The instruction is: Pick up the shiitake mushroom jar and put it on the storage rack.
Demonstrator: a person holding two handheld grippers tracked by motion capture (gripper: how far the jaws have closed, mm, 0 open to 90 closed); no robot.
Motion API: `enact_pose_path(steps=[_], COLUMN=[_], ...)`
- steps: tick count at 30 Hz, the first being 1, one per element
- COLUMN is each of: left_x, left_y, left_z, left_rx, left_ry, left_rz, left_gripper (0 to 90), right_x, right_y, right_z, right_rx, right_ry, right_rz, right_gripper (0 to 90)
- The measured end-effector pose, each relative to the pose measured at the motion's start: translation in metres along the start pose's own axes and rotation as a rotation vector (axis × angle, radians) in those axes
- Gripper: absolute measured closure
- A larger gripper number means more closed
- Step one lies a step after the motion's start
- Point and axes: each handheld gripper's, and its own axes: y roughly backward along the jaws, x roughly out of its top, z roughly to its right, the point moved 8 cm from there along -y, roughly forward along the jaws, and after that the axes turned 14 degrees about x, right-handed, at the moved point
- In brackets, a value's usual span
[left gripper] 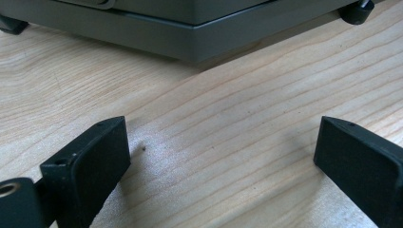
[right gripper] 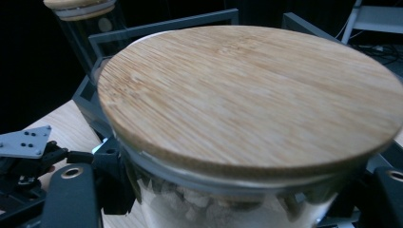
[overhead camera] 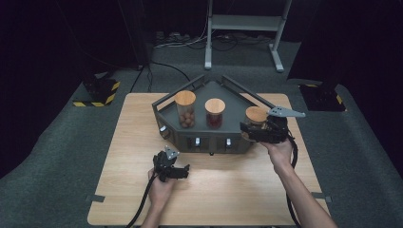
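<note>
- High view: a dark grey angular metal rack (overhead camera: 190, 137) stands at the far middle of the light wooden table (overhead camera: 228, 190). It carries a tall glass jar with a bamboo lid, holding brown round pieces (overhead camera: 185, 110), at its left, and a shorter glass jar with a bamboo lid and dark red contents (overhead camera: 215, 114) in the middle.
- At the rack's right end, the right gripper (overhead camera: 249, 129) is clamped on a third glass jar with a round bamboo lid (overhead camera: 256, 116); the person's right hand (overhead camera: 279, 151) holds the gripper from the near side.
- The left gripper (overhead camera: 183, 170) lies low over the table, near the rack's front and well apart from the jars, in the left hand (overhead camera: 160, 187).
- Left gripper view: the left gripper (left gripper: 223, 152) has its black jaws standing wide apart over bare wood, nothing between them. The rack's base (left gripper: 190, 38) runs across the far edge.
- Right gripper view: the held jar's bamboo lid (right gripper: 252, 95) sits flat and closed; pale, chunky contents show through the glass beneath. The black jaws press the glass on either side. The tall jar (right gripper: 85, 19) shows at far left.
</note>
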Motion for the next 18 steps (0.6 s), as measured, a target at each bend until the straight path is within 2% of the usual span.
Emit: enact_pose_path(steps=[5,18], left_x=[0.0,0.0], left_y=[0.0,0.0], left_z=[0.0,0.0], left_rx=[0.0,0.0], left_ry=[-0.001,0.0], left_rz=[0.0,0.0], left_gripper=[4.6,4.6], right_x=[0.001,0.01], right_y=[-0.003,-0.011], right_z=[0.006,0.015], right_rx=[-0.006,-0.02], right_ry=[-0.019,-0.022], right_rz=[0.005,0.003], right_gripper=[25.3,25.2])
